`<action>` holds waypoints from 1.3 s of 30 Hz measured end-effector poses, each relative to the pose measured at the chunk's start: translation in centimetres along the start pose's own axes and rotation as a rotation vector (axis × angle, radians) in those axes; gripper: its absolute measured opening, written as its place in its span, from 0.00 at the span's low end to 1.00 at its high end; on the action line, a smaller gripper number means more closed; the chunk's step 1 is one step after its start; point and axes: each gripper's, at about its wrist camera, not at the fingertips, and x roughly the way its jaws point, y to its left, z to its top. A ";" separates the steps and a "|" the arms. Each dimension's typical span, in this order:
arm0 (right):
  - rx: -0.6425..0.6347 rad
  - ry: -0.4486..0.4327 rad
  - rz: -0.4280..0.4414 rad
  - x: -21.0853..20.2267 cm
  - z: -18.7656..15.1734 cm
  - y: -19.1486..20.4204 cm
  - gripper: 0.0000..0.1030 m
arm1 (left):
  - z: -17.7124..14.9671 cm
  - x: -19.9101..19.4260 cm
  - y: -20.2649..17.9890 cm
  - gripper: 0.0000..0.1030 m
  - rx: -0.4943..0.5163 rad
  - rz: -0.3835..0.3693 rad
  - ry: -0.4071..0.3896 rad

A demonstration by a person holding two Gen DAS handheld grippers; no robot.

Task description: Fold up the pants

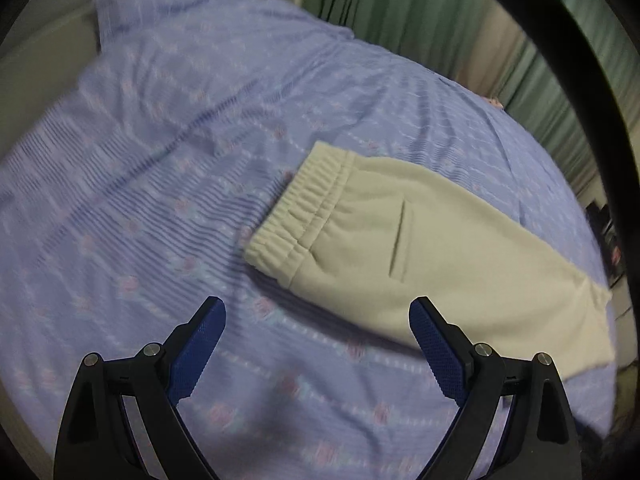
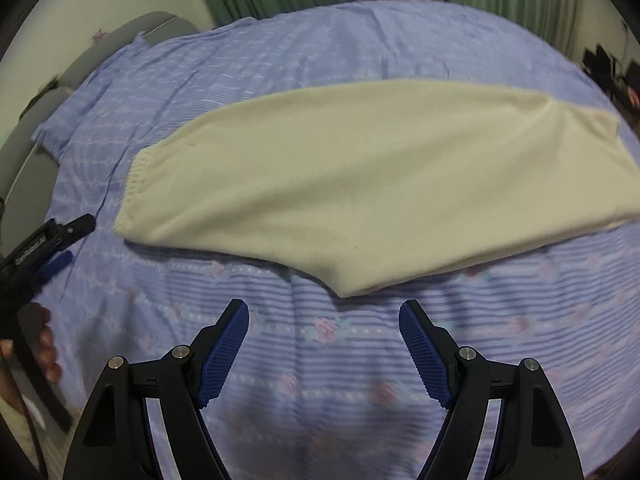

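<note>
Cream pants (image 1: 432, 252) lie flat on the bed, folded lengthwise, with the elastic waistband (image 1: 296, 220) toward the left. In the right wrist view the pants (image 2: 360, 200) stretch across the middle, waistband (image 2: 136, 184) at the left. My left gripper (image 1: 316, 320) is open and empty, just short of the pants' near edge by the waistband. My right gripper (image 2: 324, 320) is open and empty, just short of the near edge at the crotch corner. The left gripper also shows at the left edge of the right wrist view (image 2: 48, 248).
The bed has a blue striped floral sheet (image 1: 160, 200) with creases. Green curtains (image 1: 400, 4) hang behind the bed. A grey headboard (image 2: 60, 80) stands at the left. Dark objects (image 2: 604, 68) sit beyond the bed's right side.
</note>
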 end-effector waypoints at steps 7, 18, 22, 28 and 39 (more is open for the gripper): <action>0.053 0.036 -0.006 3.6 -0.4 0.3 0.76 | 0.8 7.6 1.9 0.91 -0.145 -0.102 0.094; 0.017 0.034 -0.017 4.1 -0.3 0.7 0.74 | 3.1 9.0 -0.2 0.52 -0.121 -0.063 0.036; -0.045 0.016 0.003 3.6 0.1 1.4 0.71 | 5.2 6.4 -1.3 0.28 -0.073 -0.017 -0.067; -0.063 0.002 0.076 3.3 0.6 0.7 0.65 | 6.5 5.1 -4.0 0.28 0.028 0.056 -0.135; -0.037 0.061 0.132 6.1 1.7 -1.2 0.56 | 6.3 4.9 -4.2 0.28 0.044 0.077 -0.129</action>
